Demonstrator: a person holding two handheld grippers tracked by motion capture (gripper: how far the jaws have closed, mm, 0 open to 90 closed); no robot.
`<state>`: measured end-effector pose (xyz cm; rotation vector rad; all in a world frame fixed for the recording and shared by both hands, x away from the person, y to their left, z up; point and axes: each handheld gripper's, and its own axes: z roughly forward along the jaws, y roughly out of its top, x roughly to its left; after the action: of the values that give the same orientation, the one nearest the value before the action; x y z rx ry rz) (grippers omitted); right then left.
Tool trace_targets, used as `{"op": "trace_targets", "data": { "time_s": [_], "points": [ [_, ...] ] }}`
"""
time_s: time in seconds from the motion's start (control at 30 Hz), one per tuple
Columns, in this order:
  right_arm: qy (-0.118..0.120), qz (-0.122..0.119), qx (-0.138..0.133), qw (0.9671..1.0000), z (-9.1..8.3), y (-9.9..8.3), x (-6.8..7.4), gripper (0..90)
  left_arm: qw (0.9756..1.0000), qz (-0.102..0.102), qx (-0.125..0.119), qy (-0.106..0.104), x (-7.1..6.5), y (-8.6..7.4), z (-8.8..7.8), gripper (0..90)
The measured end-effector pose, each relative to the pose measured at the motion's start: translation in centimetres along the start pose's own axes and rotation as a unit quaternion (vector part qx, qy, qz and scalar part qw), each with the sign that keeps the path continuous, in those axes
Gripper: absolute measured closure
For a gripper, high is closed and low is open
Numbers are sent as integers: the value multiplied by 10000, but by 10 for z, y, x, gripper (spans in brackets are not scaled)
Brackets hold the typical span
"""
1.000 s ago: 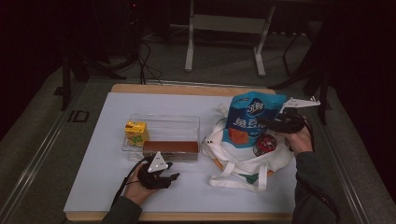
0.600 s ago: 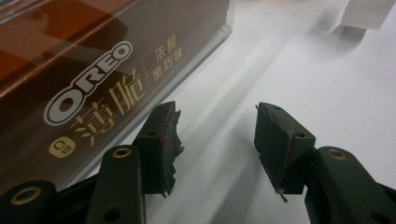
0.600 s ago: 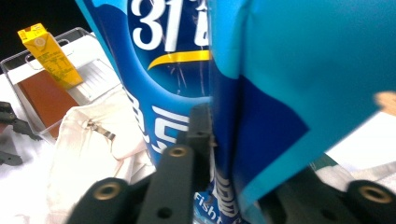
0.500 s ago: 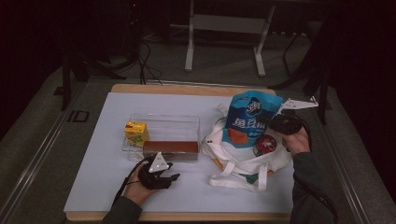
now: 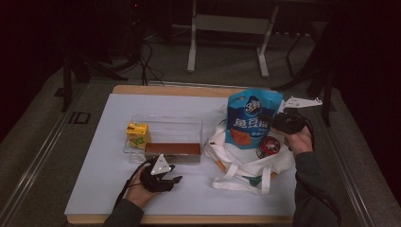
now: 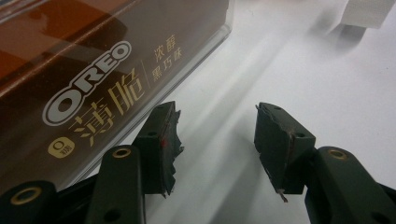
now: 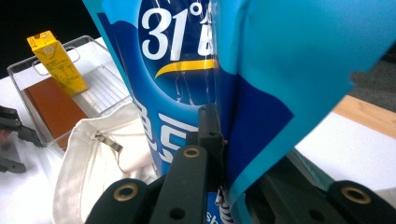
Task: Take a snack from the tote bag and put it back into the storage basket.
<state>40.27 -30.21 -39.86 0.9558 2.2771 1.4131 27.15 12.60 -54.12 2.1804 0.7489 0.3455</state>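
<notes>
One tall blue foil snack pouch [image 5: 251, 119] w/ white "31°" print is standing upright, long axis vertical, top edge pointing up, base sitting in the one cream cloth tote bag [image 5: 246, 161] at the right of the white surface [image 5: 99, 156]. The right gripper [image 5: 273, 122] has just been closing; its fingers [image 7: 208, 128] are now clamped on the pouch's side edge. One round red tin [image 5: 268, 147] is lying in the bag beside it. One clear plastic tray [image 5: 165, 137] is holding one yellow juice carton [image 5: 137, 134], upright, & one brown Oreo box [image 5: 172, 150], lying flat lengthwise. The left gripper [image 6: 215, 140] is resting near the tray's front, fingers apart, nothing btwn them.
</notes>
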Motion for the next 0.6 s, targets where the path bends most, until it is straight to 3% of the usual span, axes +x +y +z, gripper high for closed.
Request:
{"op": "trace_targets", "data": {
  "time_s": [0.3,0.6],
  "points": [
    [43,-113,-322,9994,-13,19,7,886,10000,8,4,8,0,0,0,490],
    [-82,-94,-557,9984,-24,37,13,885,10000,-14,4,-1,0,0,0,488]
  ]
}}
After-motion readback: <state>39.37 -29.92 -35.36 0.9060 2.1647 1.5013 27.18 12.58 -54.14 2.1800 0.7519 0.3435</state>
